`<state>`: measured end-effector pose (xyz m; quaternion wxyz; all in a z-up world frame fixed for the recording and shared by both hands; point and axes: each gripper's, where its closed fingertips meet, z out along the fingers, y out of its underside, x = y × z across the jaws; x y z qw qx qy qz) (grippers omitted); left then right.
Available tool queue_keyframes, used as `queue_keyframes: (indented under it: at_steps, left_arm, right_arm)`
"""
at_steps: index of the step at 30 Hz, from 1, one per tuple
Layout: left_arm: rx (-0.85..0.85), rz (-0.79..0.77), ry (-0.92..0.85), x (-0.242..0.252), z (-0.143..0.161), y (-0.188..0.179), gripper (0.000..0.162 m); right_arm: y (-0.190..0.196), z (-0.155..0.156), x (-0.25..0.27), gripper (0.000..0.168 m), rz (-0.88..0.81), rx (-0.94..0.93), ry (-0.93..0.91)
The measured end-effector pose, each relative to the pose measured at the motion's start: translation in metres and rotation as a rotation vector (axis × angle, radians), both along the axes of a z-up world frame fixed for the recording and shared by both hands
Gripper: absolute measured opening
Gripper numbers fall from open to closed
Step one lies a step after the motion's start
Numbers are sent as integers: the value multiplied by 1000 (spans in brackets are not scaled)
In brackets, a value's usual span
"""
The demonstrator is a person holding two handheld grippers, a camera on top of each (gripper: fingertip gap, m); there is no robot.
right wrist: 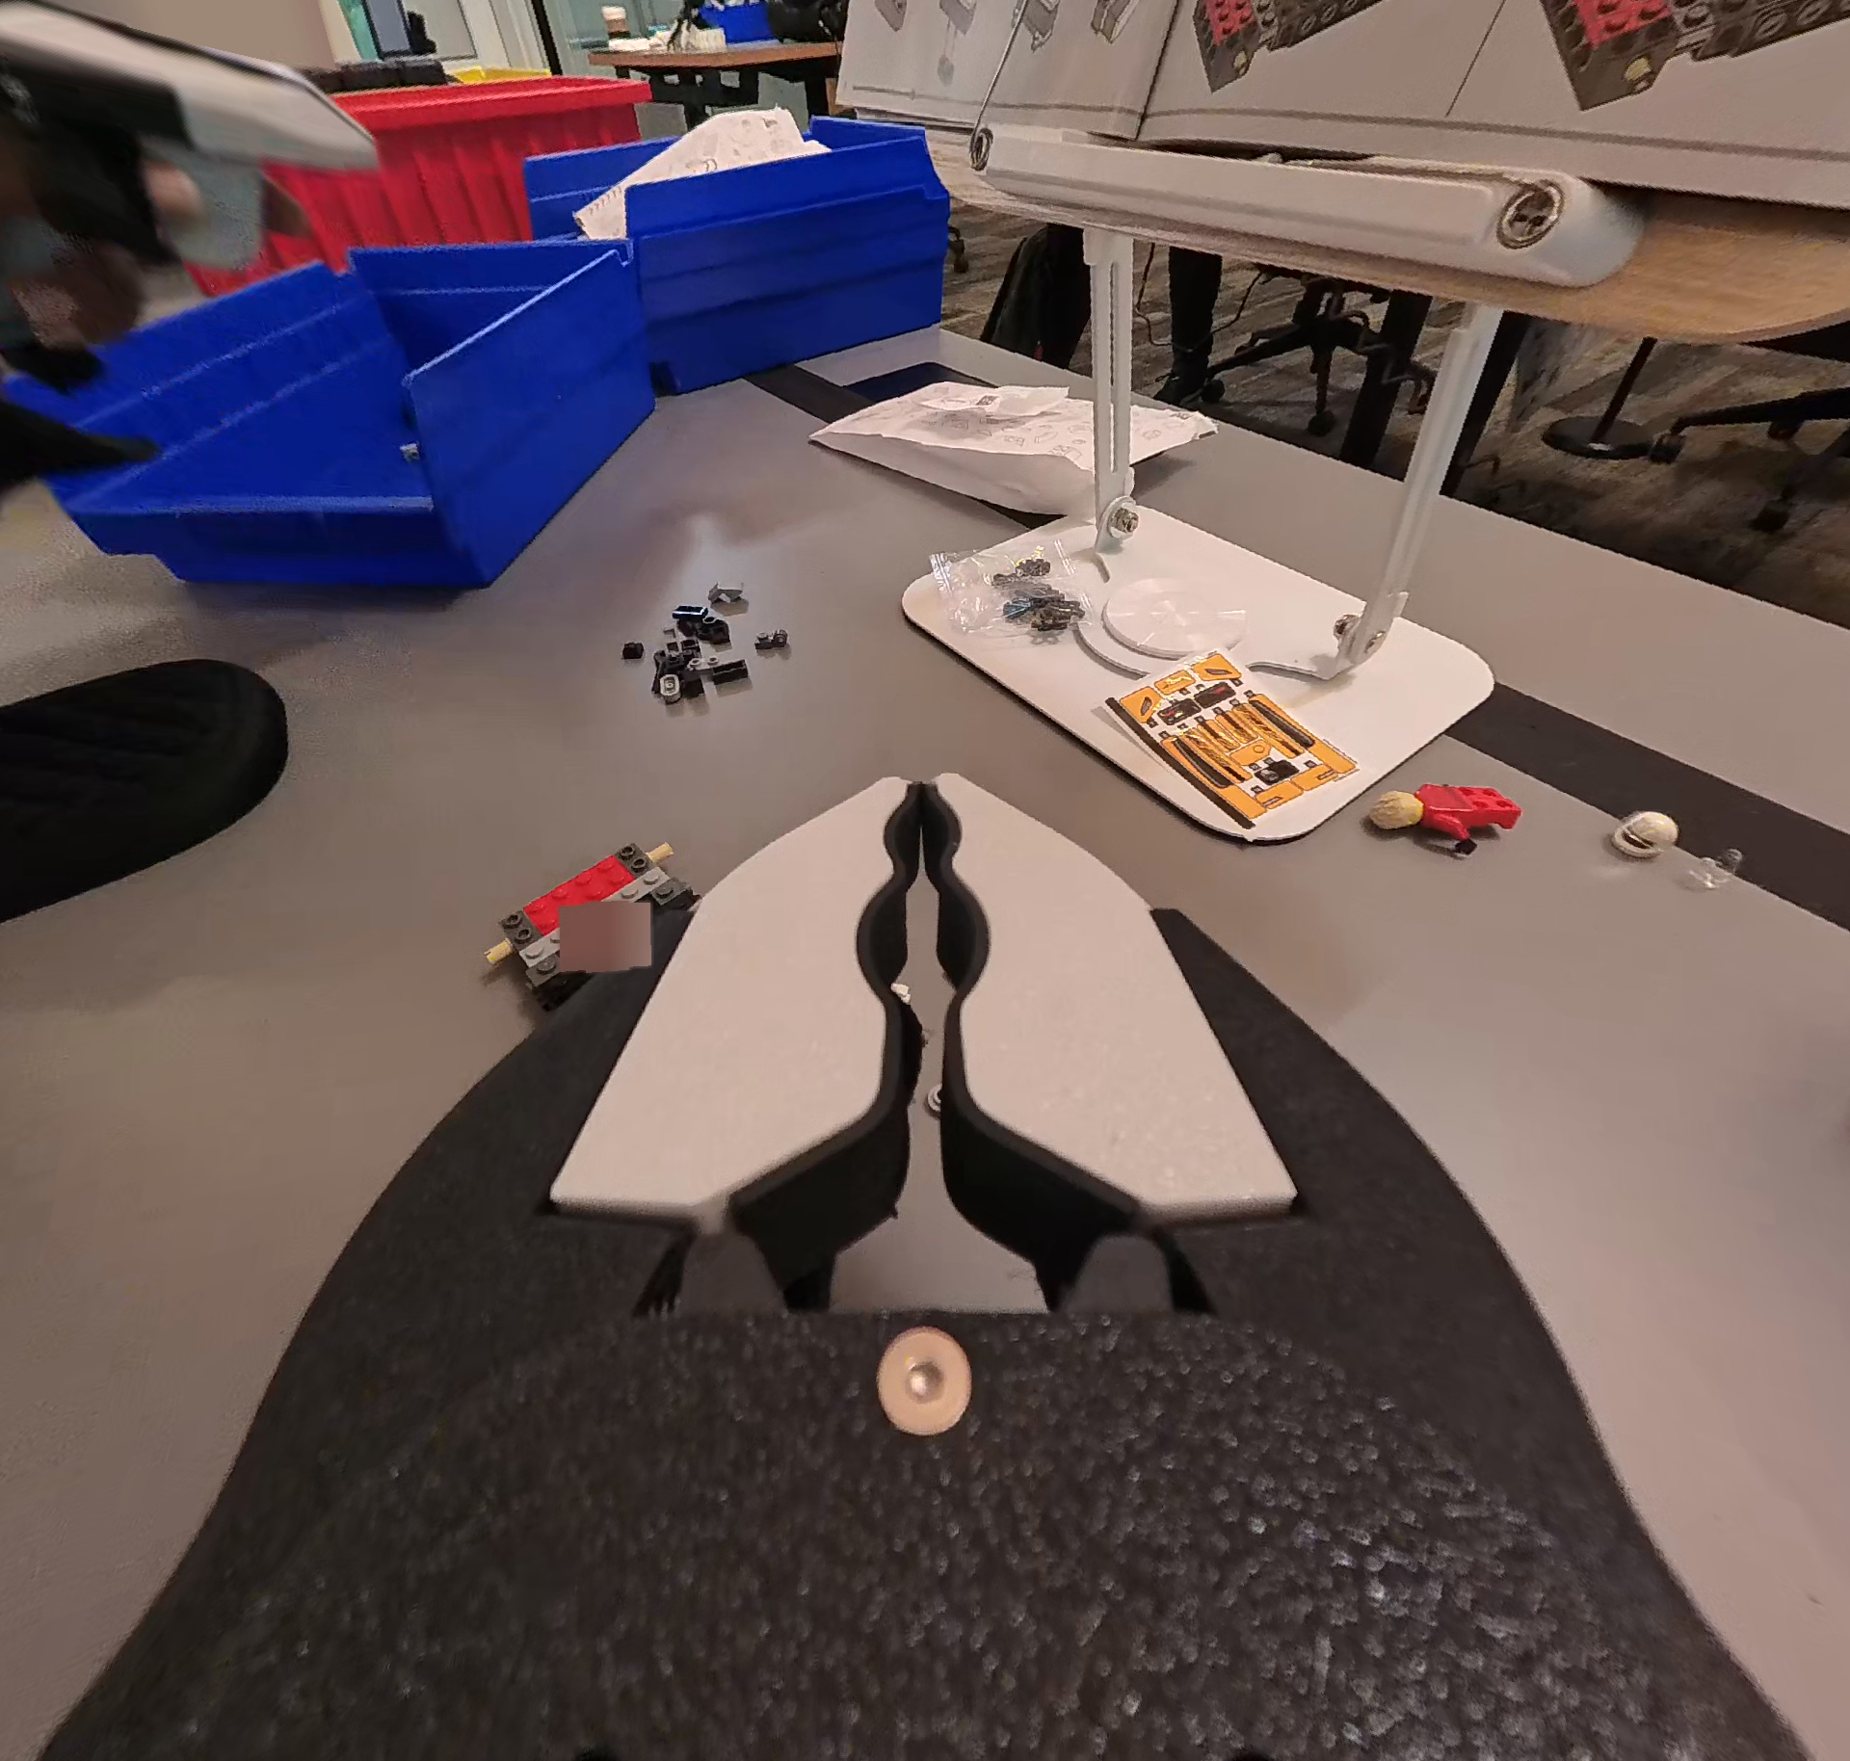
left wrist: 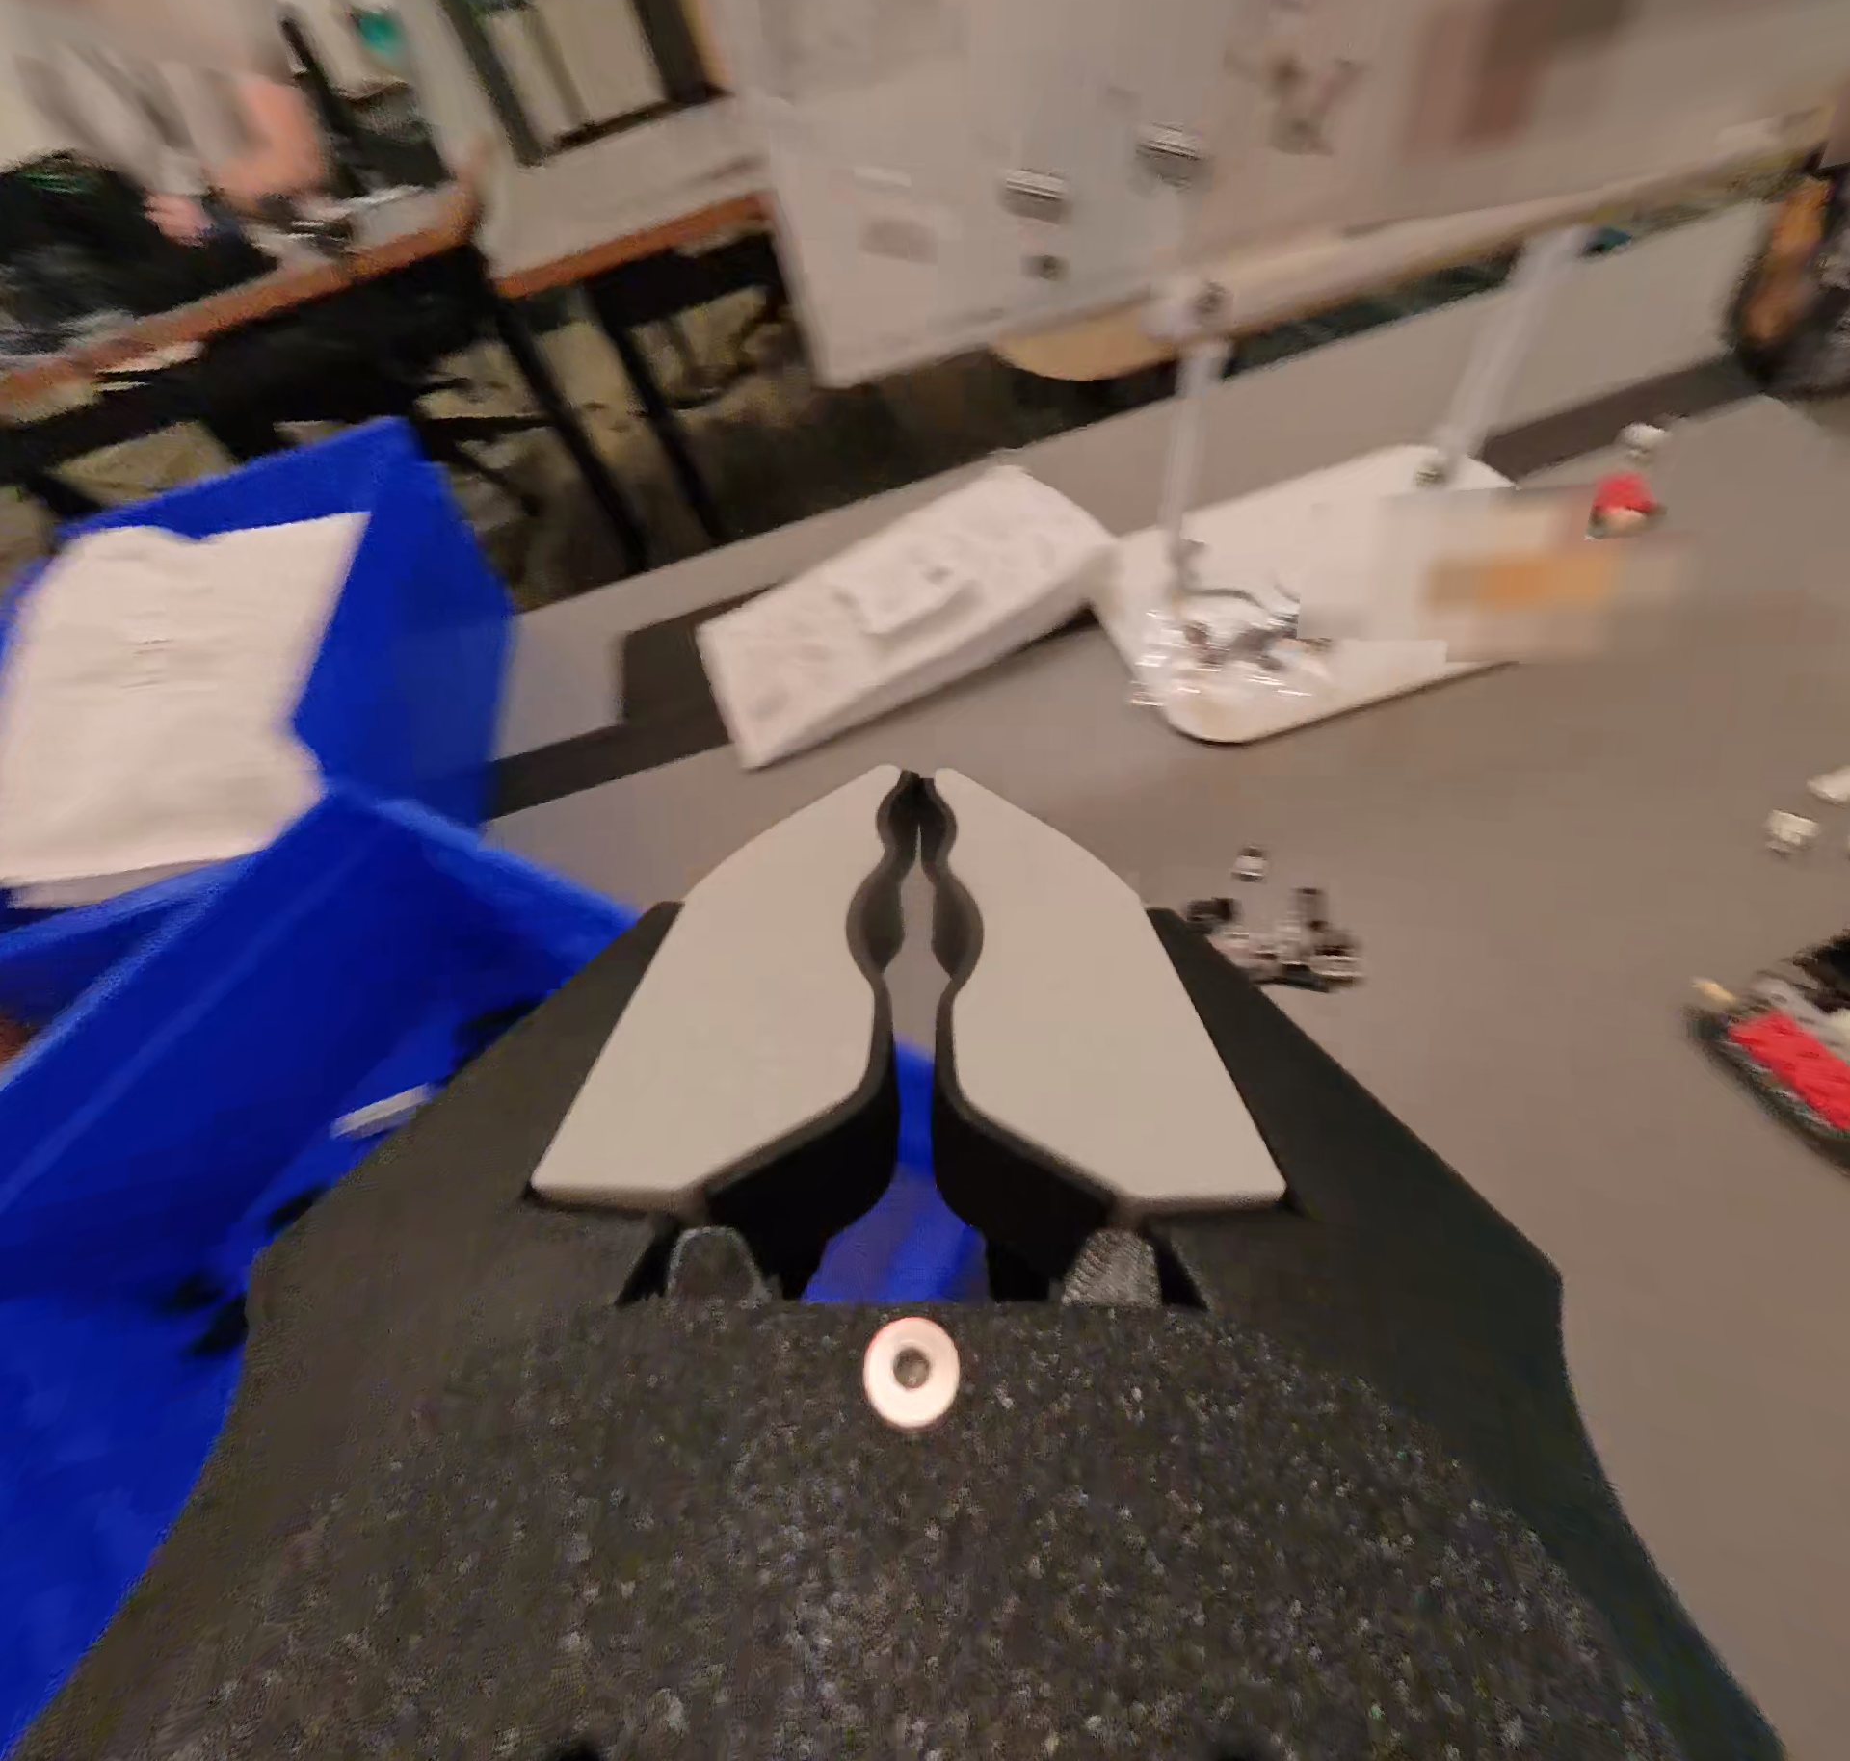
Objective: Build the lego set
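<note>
My left gripper (left wrist: 921, 782) is shut, with its pads together and nothing visible between them. It hangs over the near corner of a blue bin (left wrist: 250, 1062). It also shows blurred at the far left of the right wrist view (right wrist: 200, 132), above the bins. My right gripper (right wrist: 921, 792) is shut and empty, low over the grey table (right wrist: 400, 1162). A partly built red, grey and black lego chassis (right wrist: 591, 897) lies just left of its fingers. A pile of small dark pieces (right wrist: 696, 647) lies farther ahead and shows in the left wrist view (left wrist: 1271, 932).
A white stand (right wrist: 1402, 672) holds the instruction booklet (right wrist: 1402, 11). On its base lie a sticker sheet (right wrist: 1231, 747) and a bag of pieces (right wrist: 1011, 592). A red minifigure (right wrist: 1452, 812) and a white round piece (right wrist: 1645, 832) lie right. Blue bins (right wrist: 400, 412), a red bin (right wrist: 481, 152), and a dark sleeve (right wrist: 130, 762) are left. Tip to tip, the grippers are about 35 cm apart.
</note>
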<state>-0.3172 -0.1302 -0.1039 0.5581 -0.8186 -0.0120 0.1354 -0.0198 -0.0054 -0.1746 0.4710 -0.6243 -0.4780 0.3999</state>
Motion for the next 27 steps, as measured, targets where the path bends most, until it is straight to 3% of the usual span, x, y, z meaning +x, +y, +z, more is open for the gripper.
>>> queue_keyframes:
  at_steps: [3,6,10,15,18,23,27]
  left_arm:
    - [-37,169,42,-67,24,-40,0]
    - [-172,261,35,-124,24,-67,0]
    - [-444,247,-49,-167,-15,-74,0]
    - [-686,142,-213,-183,-72,-64,0]
    - [-831,132,-309,-190,-109,-61,13]
    - [-961,169,-385,-202,-151,-59,16]
    - [-981,193,-408,-209,-163,-57,16]
  right_arm:
    - [-1,0,0,0,4,-4,1]
    - [-1,0,-1,0,6,-3,-1]
    - [-2,-2,-1,0,6,-5,-8]
    - [-1,-4,-1,0,4,-6,-14]
    - [-2,-7,-2,0,7,-8,-24]
    - [-1,-7,-1,0,4,-6,-28]
    - [0,-9,0,0,2,-16,-28]
